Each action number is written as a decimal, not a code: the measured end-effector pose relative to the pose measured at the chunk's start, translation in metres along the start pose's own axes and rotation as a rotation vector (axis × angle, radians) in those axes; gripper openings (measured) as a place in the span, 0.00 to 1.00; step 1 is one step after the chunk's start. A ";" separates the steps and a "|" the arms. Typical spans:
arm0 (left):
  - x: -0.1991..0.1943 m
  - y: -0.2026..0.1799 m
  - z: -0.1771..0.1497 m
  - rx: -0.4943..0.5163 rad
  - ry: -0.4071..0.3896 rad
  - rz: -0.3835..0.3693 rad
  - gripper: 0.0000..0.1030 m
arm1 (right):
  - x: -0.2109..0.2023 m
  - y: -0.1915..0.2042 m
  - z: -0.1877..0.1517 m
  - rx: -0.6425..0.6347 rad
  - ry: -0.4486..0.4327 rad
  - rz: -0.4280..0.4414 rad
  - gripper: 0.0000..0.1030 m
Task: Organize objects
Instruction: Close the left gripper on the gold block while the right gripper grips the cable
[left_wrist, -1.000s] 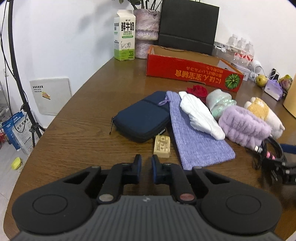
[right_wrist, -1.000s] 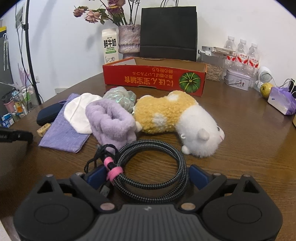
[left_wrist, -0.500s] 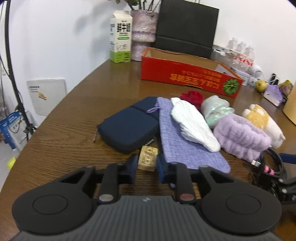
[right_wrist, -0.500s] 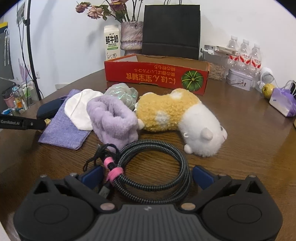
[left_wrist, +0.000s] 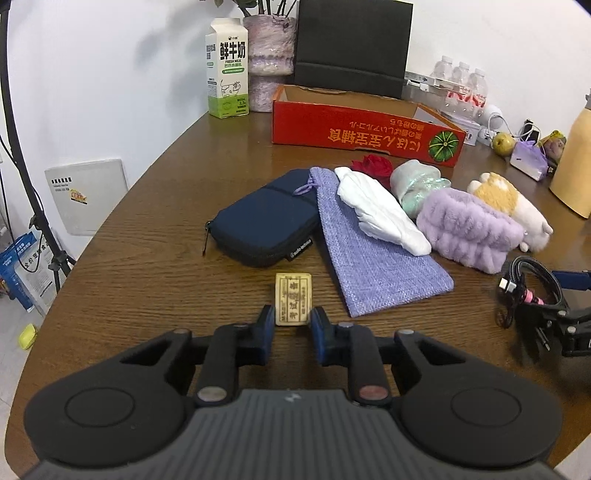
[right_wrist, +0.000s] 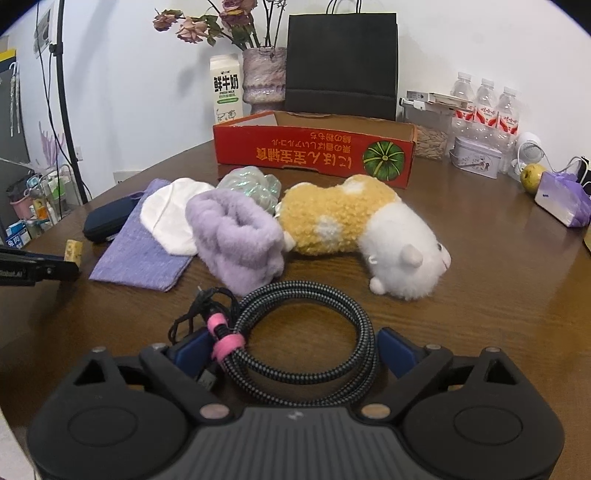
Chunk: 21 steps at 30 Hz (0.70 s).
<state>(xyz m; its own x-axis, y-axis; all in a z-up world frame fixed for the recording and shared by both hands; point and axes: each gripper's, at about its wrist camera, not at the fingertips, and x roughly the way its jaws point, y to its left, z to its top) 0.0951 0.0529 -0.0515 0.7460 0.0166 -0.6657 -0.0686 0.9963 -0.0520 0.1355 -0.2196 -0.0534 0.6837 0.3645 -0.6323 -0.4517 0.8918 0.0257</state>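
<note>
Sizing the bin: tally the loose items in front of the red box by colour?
Purple: 2, drawstring pouch, fluffy headband
Navy: 1, zip case
White: 1, cloth
Red: 1, rose
Mint: 1, scrunchie
Tan: 1, block
Black: 1, braided cable
Yellow-white: 1, plush
Total: 9

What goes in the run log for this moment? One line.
left gripper: fingers bracket tan block, contact unclear | right gripper: open around coiled cable | both on table
</note>
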 end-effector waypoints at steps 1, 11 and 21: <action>0.000 0.001 0.000 -0.006 -0.002 0.001 0.23 | -0.002 0.001 -0.001 -0.002 0.001 0.000 0.93; 0.011 0.004 0.011 -0.049 -0.021 0.028 0.43 | 0.004 -0.001 0.010 -0.012 0.015 0.017 1.00; 0.011 0.001 0.008 -0.048 -0.035 0.023 0.21 | 0.010 0.000 0.008 -0.015 0.013 0.035 0.97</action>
<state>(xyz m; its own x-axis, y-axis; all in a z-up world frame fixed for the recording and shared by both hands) 0.1082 0.0550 -0.0532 0.7665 0.0436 -0.6407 -0.1170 0.9905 -0.0727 0.1476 -0.2137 -0.0534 0.6597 0.3917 -0.6414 -0.4841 0.8743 0.0361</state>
